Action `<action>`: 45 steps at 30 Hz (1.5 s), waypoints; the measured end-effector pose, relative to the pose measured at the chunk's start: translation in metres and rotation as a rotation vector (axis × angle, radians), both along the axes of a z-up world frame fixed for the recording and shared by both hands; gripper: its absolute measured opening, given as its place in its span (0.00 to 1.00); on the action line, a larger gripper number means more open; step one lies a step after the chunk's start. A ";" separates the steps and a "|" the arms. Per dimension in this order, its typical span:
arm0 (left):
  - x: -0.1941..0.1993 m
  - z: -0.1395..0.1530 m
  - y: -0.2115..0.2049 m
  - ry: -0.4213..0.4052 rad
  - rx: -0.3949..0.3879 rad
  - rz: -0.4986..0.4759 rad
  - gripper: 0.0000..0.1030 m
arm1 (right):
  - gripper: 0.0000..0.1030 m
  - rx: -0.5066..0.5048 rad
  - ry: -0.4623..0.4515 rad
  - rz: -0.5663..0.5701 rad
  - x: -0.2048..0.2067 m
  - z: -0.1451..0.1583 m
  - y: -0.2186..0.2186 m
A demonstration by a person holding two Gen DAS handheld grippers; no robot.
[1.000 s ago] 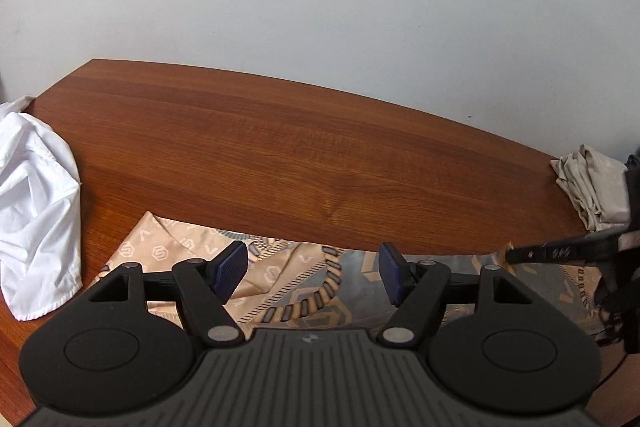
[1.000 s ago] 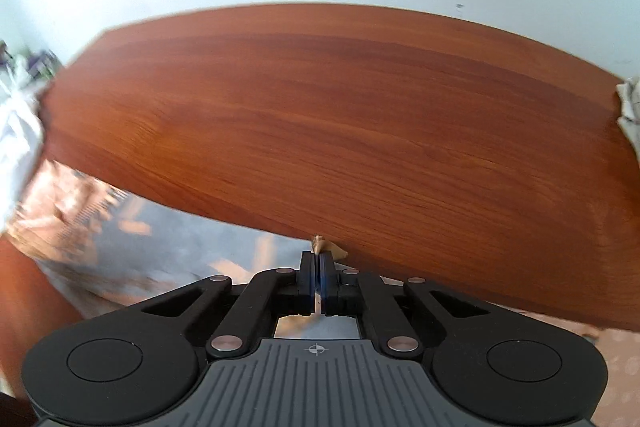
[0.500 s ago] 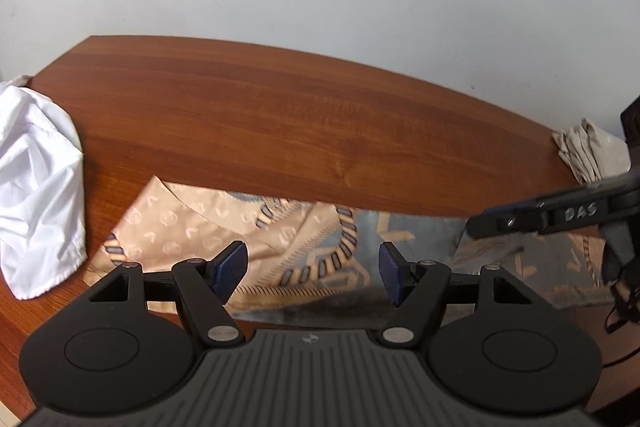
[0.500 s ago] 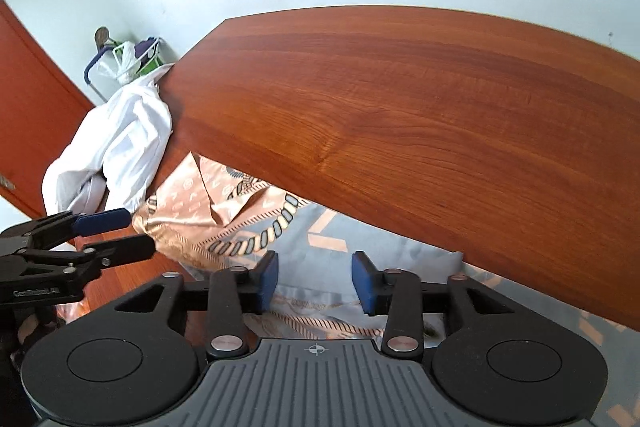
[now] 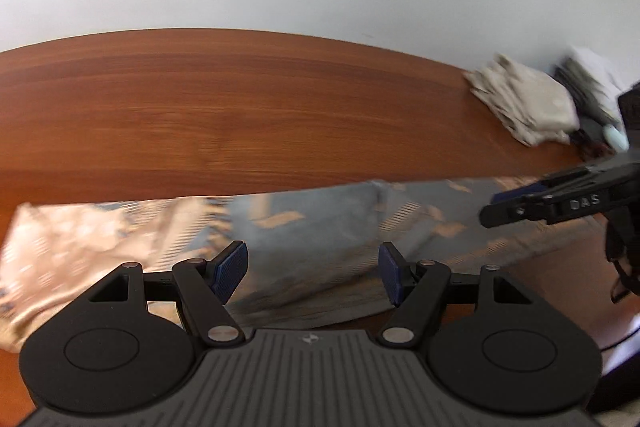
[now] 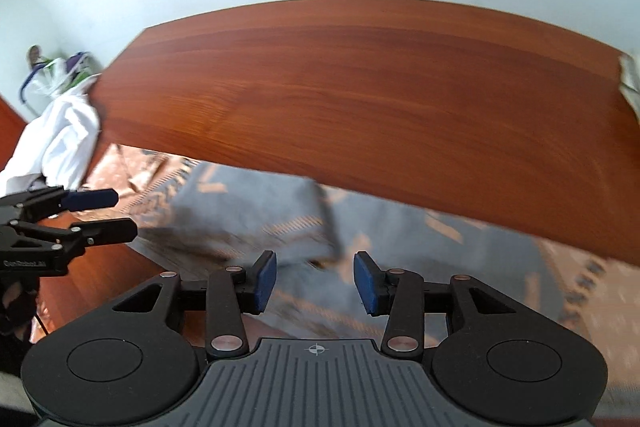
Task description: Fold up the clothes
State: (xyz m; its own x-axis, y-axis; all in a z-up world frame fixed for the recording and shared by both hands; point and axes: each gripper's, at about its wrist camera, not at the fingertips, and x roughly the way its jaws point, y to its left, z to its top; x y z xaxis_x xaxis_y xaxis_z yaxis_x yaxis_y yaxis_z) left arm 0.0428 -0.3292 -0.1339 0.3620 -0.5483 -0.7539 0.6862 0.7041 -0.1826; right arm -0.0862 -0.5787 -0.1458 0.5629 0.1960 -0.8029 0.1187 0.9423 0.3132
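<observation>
Released by the right gripper point(image 6: 315, 283), whose jaws have just been opening with nothing between, the patterned garment point(image 5: 304, 227) lies along the desk point(image 5: 240, 115) near edge. The left gripper point(image 5: 313, 277) is held wide, empty. Despite blur, the fold seemingly should be smoothed flat before regrasping.

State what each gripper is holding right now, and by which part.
Nothing is held. The left gripper and right gripper are both open above the patterned cloth, which lies on the table.
</observation>
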 end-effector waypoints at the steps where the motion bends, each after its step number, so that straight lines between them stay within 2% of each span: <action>1: 0.000 -0.002 -0.006 0.012 0.000 -0.032 0.74 | 0.45 0.001 0.005 -0.016 -0.005 -0.002 -0.004; 5: -0.002 -0.011 -0.026 0.062 0.009 -0.145 0.73 | 0.45 0.008 0.020 -0.089 -0.026 -0.010 -0.018; 9: 0.001 -0.021 -0.041 0.125 0.029 -0.204 0.70 | 0.45 0.018 0.019 -0.162 -0.043 -0.015 -0.029; 17: 0.015 -0.041 -0.067 0.303 0.054 -0.239 0.42 | 0.45 0.042 0.021 -0.268 -0.068 -0.023 -0.052; 18: 0.017 -0.044 -0.070 0.334 0.052 -0.234 0.41 | 0.45 0.047 0.022 -0.277 -0.070 -0.024 -0.054; 20: 0.023 -0.049 -0.073 0.406 0.047 -0.216 0.40 | 0.45 0.056 0.023 -0.289 -0.072 -0.026 -0.059; 24: 0.034 -0.057 -0.078 0.484 0.030 -0.139 0.36 | 0.46 0.061 0.015 -0.296 -0.075 -0.025 -0.062; 32: 0.055 -0.069 -0.074 0.639 -0.030 0.037 0.35 | 0.46 0.075 0.008 -0.315 -0.077 -0.028 -0.062; 38: 0.061 -0.069 -0.066 0.690 -0.047 0.120 0.35 | 0.46 0.073 0.008 -0.343 -0.083 -0.029 -0.067; 45: 0.073 -0.081 -0.061 0.806 -0.117 0.244 0.35 | 0.46 0.068 0.005 -0.371 -0.088 -0.029 -0.073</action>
State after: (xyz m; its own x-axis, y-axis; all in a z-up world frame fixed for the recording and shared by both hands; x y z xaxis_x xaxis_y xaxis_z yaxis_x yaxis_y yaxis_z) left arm 0.1156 -0.3902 -0.2146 -0.1433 -0.6153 -0.7751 0.1464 0.7614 -0.6315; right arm -0.1747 -0.6521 -0.1752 0.6018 0.0326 -0.7980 0.4498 0.8118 0.3723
